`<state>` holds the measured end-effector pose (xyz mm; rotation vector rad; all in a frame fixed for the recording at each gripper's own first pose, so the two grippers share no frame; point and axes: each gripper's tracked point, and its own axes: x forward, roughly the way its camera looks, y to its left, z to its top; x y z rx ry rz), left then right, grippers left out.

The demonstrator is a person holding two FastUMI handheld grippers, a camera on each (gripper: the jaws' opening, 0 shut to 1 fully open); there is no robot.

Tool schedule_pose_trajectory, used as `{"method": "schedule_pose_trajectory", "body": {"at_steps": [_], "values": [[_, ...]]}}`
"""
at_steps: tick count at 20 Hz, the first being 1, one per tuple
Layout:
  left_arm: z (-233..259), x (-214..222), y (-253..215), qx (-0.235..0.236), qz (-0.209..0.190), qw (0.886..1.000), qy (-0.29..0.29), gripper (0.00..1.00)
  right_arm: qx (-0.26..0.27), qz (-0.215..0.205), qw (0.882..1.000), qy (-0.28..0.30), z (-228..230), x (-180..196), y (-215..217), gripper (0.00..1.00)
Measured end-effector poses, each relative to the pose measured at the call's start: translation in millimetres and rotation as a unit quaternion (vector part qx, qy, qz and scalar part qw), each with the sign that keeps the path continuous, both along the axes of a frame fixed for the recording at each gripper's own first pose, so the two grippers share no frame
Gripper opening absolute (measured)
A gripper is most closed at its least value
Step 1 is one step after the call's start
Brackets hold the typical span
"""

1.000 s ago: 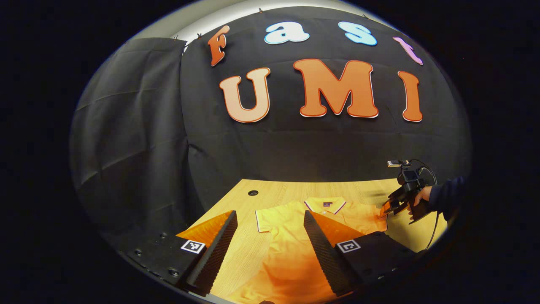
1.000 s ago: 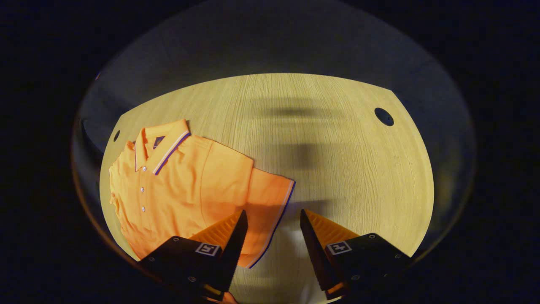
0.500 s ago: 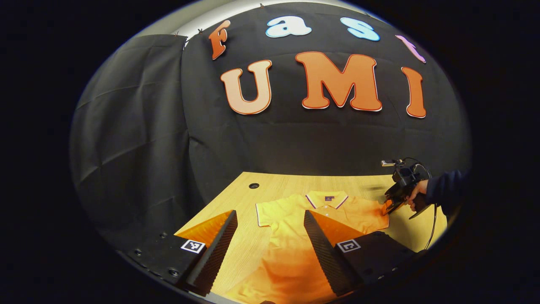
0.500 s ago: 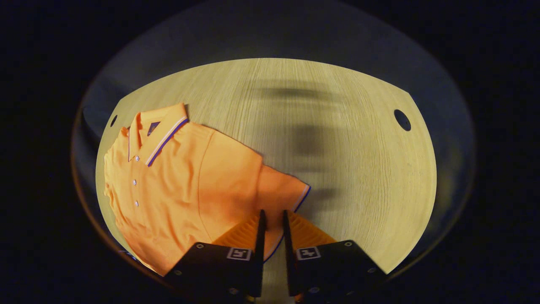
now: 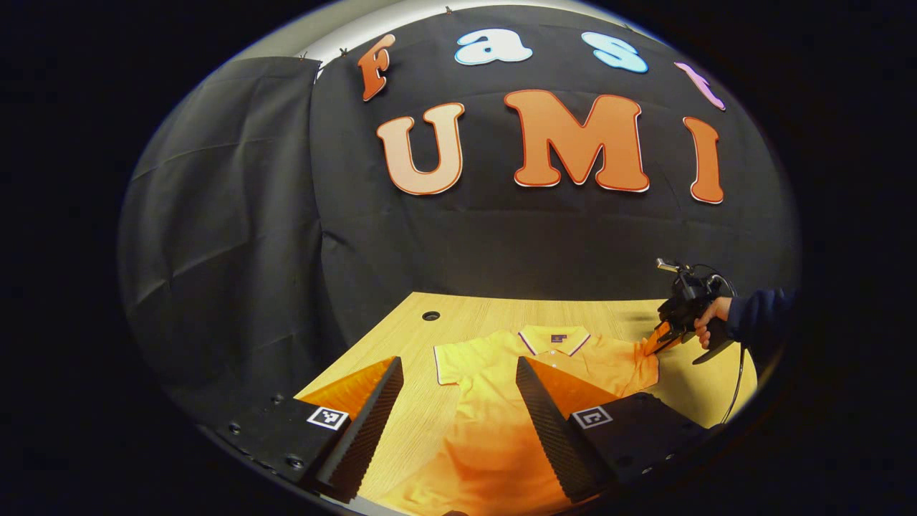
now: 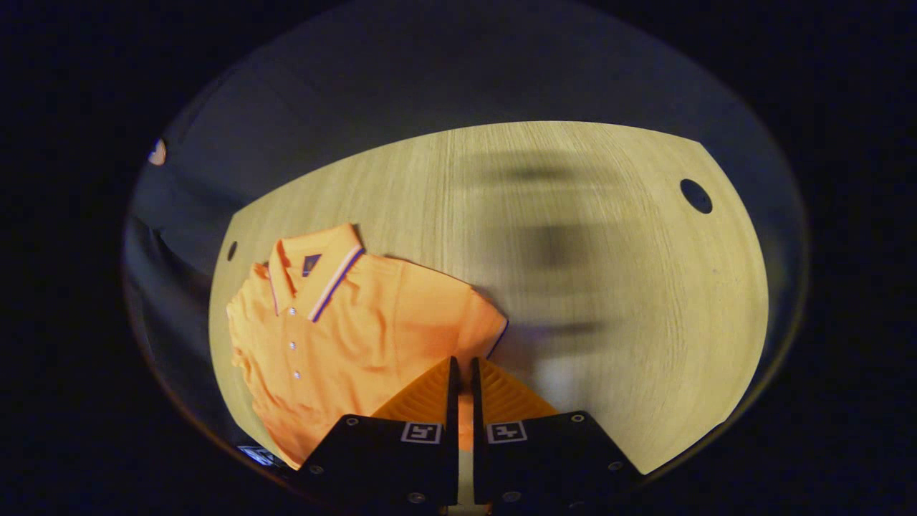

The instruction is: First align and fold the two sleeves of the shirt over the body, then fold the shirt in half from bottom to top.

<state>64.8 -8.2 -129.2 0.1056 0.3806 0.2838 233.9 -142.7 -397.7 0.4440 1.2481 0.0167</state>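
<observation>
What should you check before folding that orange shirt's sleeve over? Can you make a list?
1. Right gripper pinching the sleeve: ok, its fingers are closed with orange cloth between them.
2. Left gripper free: ok, open and holding nothing above the shirt.
3. Shirt lying flat, collar away from the fold: ok.
4. Other sleeve flat on the table: ok, not folded yet.
5. Grip holds only one layer of cloth: cannot tell, the fingers hide it.
6. Bottom hem straight: cannot tell, it is hidden.

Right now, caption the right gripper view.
Right tool shut on the orange shirt's sleeve over the wooden table.
</observation>
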Motion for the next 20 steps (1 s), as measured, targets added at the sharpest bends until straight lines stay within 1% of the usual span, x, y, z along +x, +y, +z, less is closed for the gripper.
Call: {"method": "schedule_pose_trajectory", "body": {"at_steps": [6, 13, 17, 20], "values": [[-1.7, -0.9, 0.4, 0.001, 0.000, 1.000, 0.002, 0.98, 0.024, 0.042, 0.998, -0.028, 26.4, 21.6, 43.1, 0.09], [-7.3, -5.9, 9.6, -0.003, 0.017, 1.000, 0.004, 0.97, 0.056, 0.075, 0.995, -0.029, 38.8, 40.0, 99.8, 0.08], [-7.7, -9.3, 13.8, -0.002, 0.022, 1.000, 0.007, 0.97, 0.094, 0.067, 0.993, 0.006, 27.7, 40.4, 137.7, 0.09], [-11.0, -11.4, 15.9, 0.004, 0.024, 1.000, 0.012, 0.99, 0.108, 0.064, 0.992, 0.015, 22.1, 44.0, 155.2, 0.09]]}}
